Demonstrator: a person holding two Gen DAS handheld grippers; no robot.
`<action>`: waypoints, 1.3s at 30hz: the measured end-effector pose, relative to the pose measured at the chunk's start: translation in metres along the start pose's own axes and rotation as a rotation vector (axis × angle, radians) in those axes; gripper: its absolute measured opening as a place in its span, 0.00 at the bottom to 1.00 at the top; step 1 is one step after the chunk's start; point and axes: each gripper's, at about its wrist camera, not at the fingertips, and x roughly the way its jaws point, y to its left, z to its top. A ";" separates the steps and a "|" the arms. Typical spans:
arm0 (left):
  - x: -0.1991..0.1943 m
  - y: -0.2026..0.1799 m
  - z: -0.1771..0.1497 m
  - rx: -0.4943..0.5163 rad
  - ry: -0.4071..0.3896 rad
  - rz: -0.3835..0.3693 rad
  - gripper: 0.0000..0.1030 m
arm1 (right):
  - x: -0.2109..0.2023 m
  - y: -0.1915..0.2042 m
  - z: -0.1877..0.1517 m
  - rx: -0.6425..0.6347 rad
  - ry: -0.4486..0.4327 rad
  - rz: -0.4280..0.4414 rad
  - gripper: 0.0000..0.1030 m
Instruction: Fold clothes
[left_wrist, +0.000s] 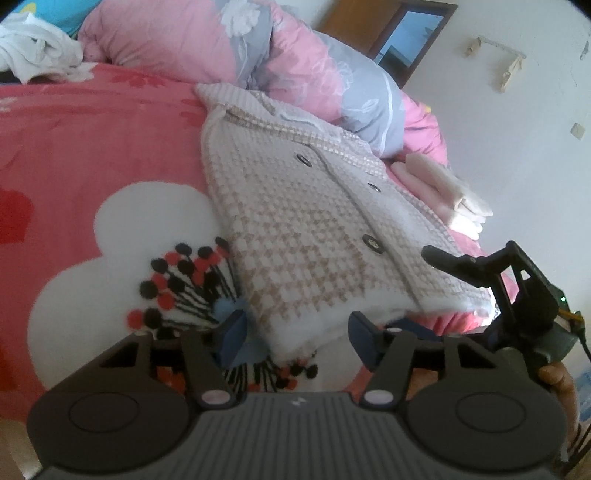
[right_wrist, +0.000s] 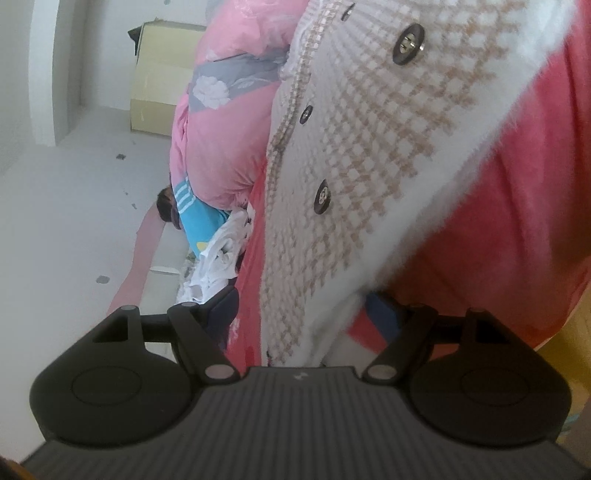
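**Checked jacket lies on the bed between our two claws**

We see the checked jacket (left_wrist: 295, 221) lying flat on the red bedspread (left_wrist: 92, 147), its front up, three dark buttons (left_wrist: 372, 243) running along the placket. Its fuzzy white hem faces us, and its collar end reaches the pink and grey quilt (left_wrist: 295, 55) bunched along the far side of the bed.

Our left claw (left_wrist: 299, 338) stands released, its two blue pads wide apart on either side of the hem; the near corner of the hem sits between them, and we cannot tell whether either pad touches the cloth. Our right claw (right_wrist: 299, 314) is likewise spread wide, with the jacket's white edge (right_wrist: 332, 295) passing between its fingers and not pinched. From the left wrist view we also see the right claw (left_wrist: 480, 273) at the jacket's right hem corner, its dark finger lying over the fabric.

A stack of folded pale clothes (left_wrist: 443, 188) rests on the bed beyond the jacket, beside the quilt. A crumpled white garment (left_wrist: 33, 51) lies at the far left corner of the bed, next to something turquoise (right_wrist: 201, 221).
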 end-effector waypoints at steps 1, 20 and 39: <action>0.000 0.001 0.000 -0.002 0.000 -0.006 0.59 | 0.001 -0.001 0.000 0.010 0.002 0.009 0.74; -0.010 0.005 0.007 -0.022 -0.067 -0.153 0.57 | 0.046 -0.010 -0.019 0.121 0.133 0.167 0.49; 0.050 0.044 0.053 -0.436 0.048 -0.387 0.53 | 0.045 0.001 -0.022 0.087 0.103 0.243 0.06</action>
